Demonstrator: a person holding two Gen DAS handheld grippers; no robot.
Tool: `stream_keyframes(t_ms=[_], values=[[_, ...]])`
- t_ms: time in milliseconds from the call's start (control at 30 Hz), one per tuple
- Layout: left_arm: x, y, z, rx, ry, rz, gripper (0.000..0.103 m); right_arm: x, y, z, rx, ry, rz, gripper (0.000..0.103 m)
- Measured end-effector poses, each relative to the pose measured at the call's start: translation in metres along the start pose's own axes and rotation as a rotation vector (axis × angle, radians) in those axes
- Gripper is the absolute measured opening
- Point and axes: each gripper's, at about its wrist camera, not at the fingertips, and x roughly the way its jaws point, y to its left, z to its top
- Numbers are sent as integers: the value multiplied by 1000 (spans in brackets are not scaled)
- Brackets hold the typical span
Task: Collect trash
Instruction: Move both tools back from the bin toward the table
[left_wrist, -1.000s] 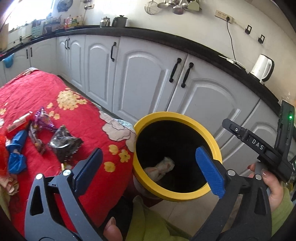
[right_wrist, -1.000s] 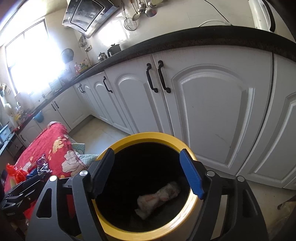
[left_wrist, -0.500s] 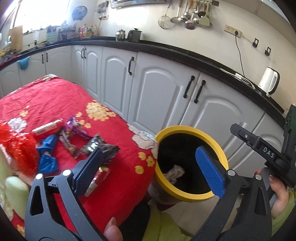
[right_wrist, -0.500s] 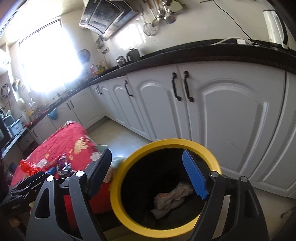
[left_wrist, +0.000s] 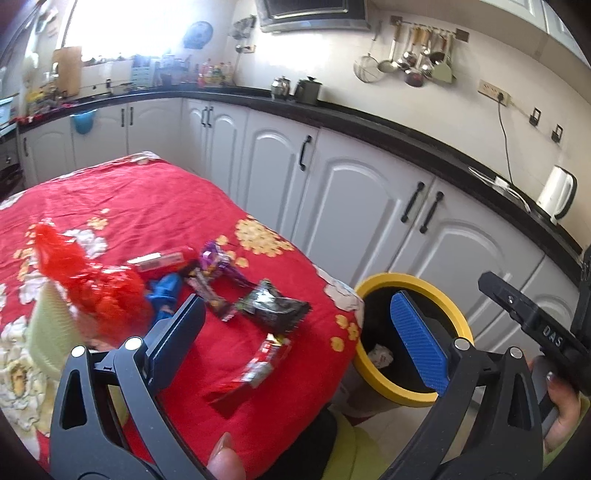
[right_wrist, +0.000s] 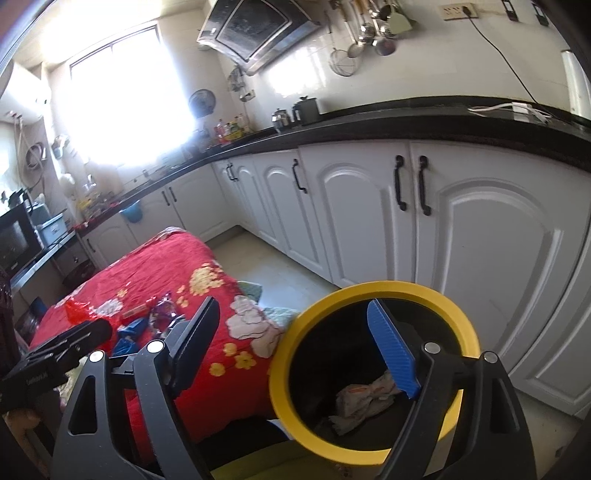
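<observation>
Both grippers have pulled up and back from the bin since a second ago: then the yellow rim filled both views, now it sits smaller and the red table has swung into the left wrist view. The right gripper (right_wrist: 295, 345) has just been opening its jaws, and they stand wide with nothing between them, framing the bin (right_wrist: 284, 373) below. The left gripper (left_wrist: 299, 326) is spread too, empty, hovering over the near table edge.

On the red flowered tablecloth (left_wrist: 155, 206), closest to the left gripper, lies a red wrapper (left_wrist: 258, 363). Just beyond it sits a dark crinkled packet (left_wrist: 273, 308), then a purple wrapper (left_wrist: 214, 262), a blue wrapper (left_wrist: 166, 295) and a long red-and-white packet (left_wrist: 159, 260), all loosely clustered. A crumpled red plastic bag (left_wrist: 92, 284) lies at the left of them. The bin stands on the floor just beside the table's corner, with a crumpled white wrapper (right_wrist: 365, 397) resting inside on the bottom.

Farther off, white cabinets (right_wrist: 491, 243) with black handles run under a black countertop (left_wrist: 369, 118); utensils hang on the wall.

The left wrist view alone shows the trash spread clearly, a white kettle (left_wrist: 557, 194) and the hand (left_wrist: 557, 413) on the right gripper's handle. The right wrist view alone looks down into the bin, and catches the range hood (right_wrist: 255, 29) and bright window (right_wrist: 125, 88).
</observation>
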Motion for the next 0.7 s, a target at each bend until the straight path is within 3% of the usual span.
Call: stream_keyframes(t_ms=[700], values=[[-47,73,15,-130,-113,137,92,13,100,-10,-188,47,171,83]])
